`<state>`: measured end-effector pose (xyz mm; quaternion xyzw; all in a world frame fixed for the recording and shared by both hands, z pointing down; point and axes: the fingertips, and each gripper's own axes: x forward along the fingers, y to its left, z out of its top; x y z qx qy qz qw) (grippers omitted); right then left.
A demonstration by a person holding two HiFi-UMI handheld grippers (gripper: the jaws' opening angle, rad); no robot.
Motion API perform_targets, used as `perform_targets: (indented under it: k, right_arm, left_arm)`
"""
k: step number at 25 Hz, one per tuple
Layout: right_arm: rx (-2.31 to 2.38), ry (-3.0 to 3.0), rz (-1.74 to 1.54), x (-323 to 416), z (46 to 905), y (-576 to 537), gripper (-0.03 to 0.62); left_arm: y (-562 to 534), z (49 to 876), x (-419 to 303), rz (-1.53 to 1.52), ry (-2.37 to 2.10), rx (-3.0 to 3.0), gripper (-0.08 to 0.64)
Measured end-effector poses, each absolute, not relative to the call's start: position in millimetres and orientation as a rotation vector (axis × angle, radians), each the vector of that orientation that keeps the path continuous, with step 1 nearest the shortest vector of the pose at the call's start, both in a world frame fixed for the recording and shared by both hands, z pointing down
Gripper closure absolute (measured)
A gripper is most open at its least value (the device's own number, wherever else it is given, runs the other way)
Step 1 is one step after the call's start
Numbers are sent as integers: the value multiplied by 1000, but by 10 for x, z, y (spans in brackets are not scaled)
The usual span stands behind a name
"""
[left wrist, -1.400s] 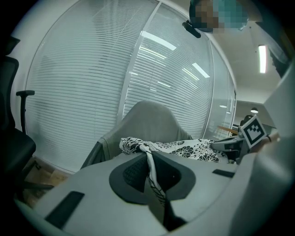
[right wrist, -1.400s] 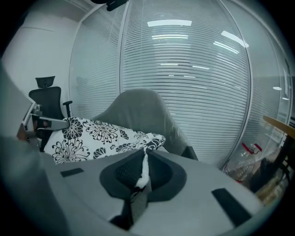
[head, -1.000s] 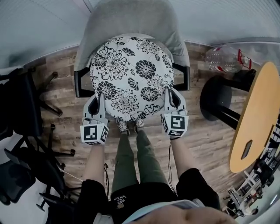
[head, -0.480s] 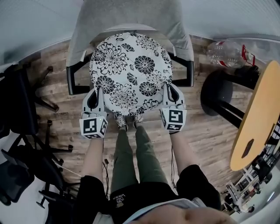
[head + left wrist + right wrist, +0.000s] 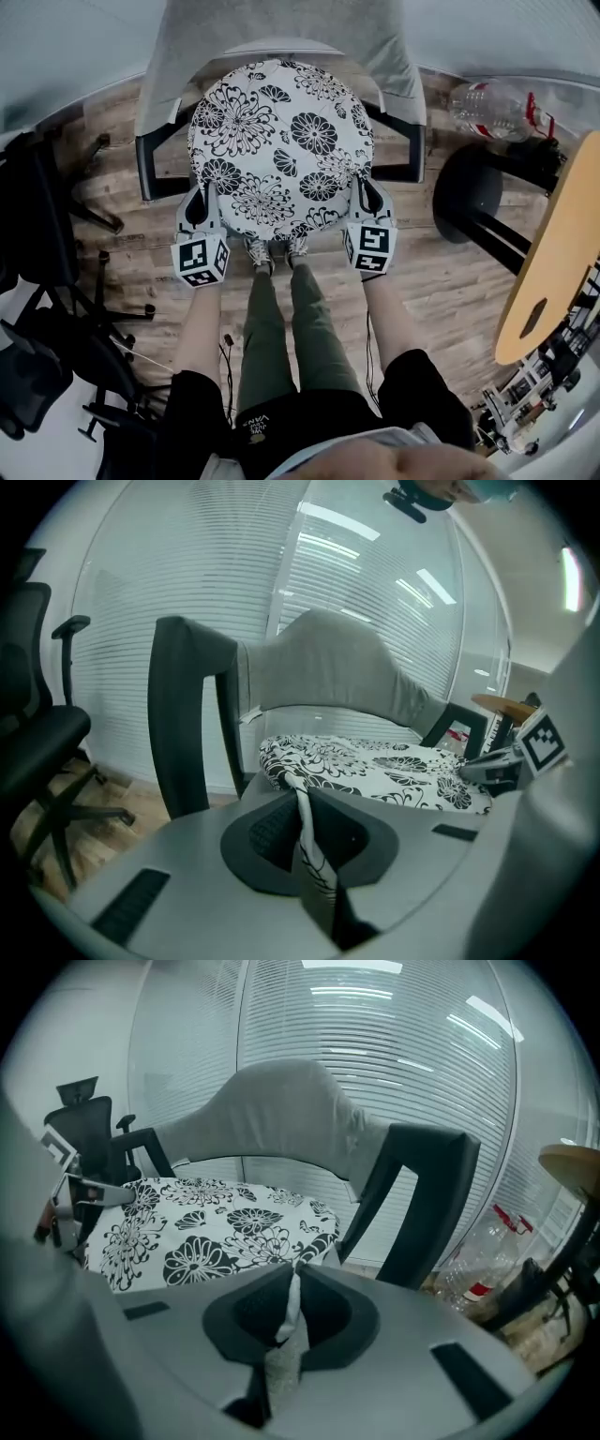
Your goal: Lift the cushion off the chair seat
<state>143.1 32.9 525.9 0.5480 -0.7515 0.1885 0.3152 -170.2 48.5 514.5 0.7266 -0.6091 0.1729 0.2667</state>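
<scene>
A round white cushion (image 5: 281,141) with black flower print is held over the grey chair (image 5: 281,28), which has black armrests. My left gripper (image 5: 201,197) is shut on the cushion's near left edge. My right gripper (image 5: 366,187) is shut on its near right edge. In the left gripper view a fold of the printed fabric is pinched at the left gripper (image 5: 305,810), and the cushion (image 5: 375,766) spreads out beyond it. In the right gripper view the right gripper (image 5: 291,1290) clamps the hem, with the cushion (image 5: 206,1232) lying to the left. The seat underneath is hidden.
A clear plastic bottle (image 5: 492,108) lies on the wooden floor at the right, beside a black pedestal base (image 5: 469,192) and a round wooden table (image 5: 553,253). Black office chairs (image 5: 37,234) crowd the left. The person's shoes (image 5: 272,255) stand just under the cushion's near edge.
Both grippers, still clamped on the cushion's edge, have drawn slightly up and toward the chair back. The cushion now looks a little larger against the chair.
</scene>
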Motion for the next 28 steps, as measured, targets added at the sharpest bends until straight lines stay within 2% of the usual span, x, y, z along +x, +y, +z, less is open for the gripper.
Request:
perform_targets:
  k: [6, 8, 10, 28]
  right_arm:
    - [1490, -1943, 627, 1452, 5435, 374, 558]
    - [1536, -1918, 658, 1522, 5442, 393, 504]
    - [1563, -1900, 679, 1571, 5444, 404, 441]
    - [1563, -1894, 726, 1532, 5227, 664, 437]
  left_arm:
    - [563, 5469, -1799, 527, -1644, 1782, 526]
    - [588, 5510, -1859, 526, -1662, 1742, 454]
    - [617, 5538, -1908, 524, -1669, 1708, 413]
    - [908, 5276, -1815, 515, -1635, 1704, 410]
